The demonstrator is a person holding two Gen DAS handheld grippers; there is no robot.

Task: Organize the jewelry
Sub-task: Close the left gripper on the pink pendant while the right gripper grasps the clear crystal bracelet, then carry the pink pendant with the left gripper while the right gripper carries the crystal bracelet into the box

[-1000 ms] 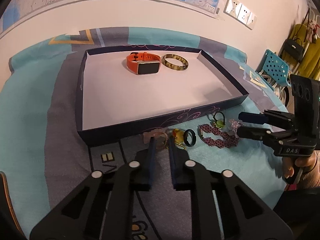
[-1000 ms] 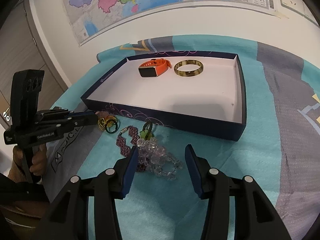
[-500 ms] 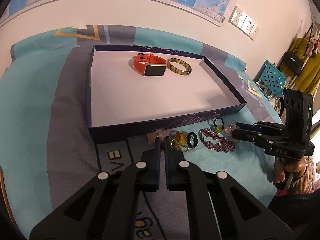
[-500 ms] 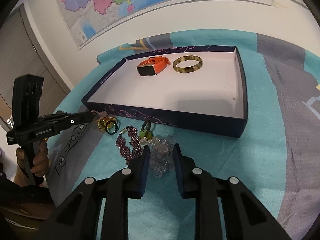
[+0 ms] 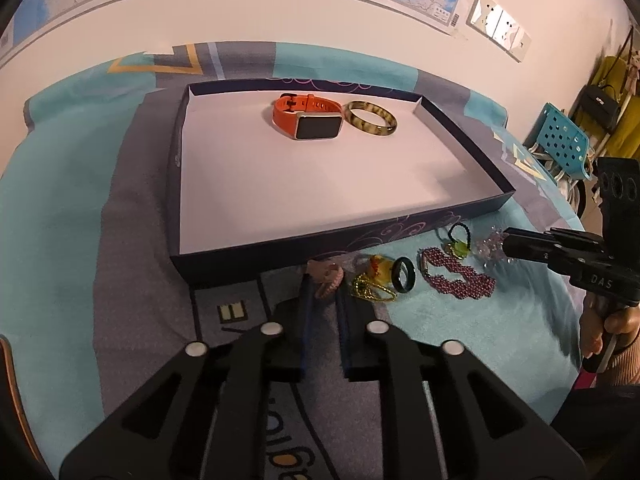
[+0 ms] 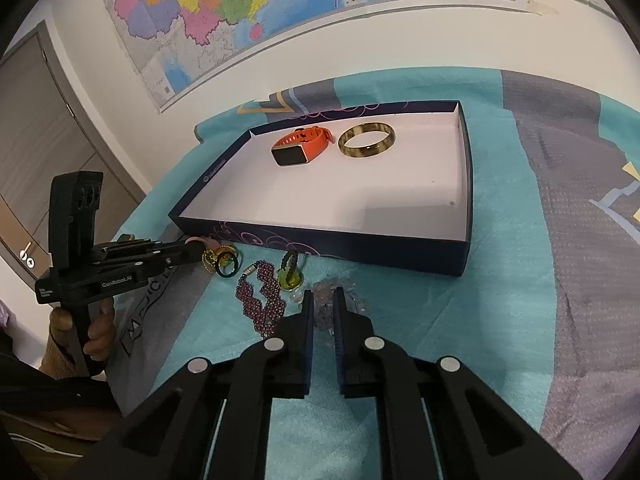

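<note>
Crystal bracelet (image 6: 332, 304) pinched in right claw (image 6: 322, 300); pink bracelet (image 5: 325, 276) in left claw (image 5: 323, 284).

Orange watch (image 5: 306, 120) and mottled bangle (image 5: 371, 118) lie flat inside the dark tray (image 5: 256, 254); beaded bracelets (image 5: 454, 274) and rings (image 5: 403, 275) are scattered just beside its front wall.

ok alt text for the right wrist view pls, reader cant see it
The right gripper is closed on a clear bead bracelet lying on a teal cloth, in front of a shallow dark box holding an orange watch and a bangle. At left, the left gripper grips a pink piece beside more jewelry.
</note>
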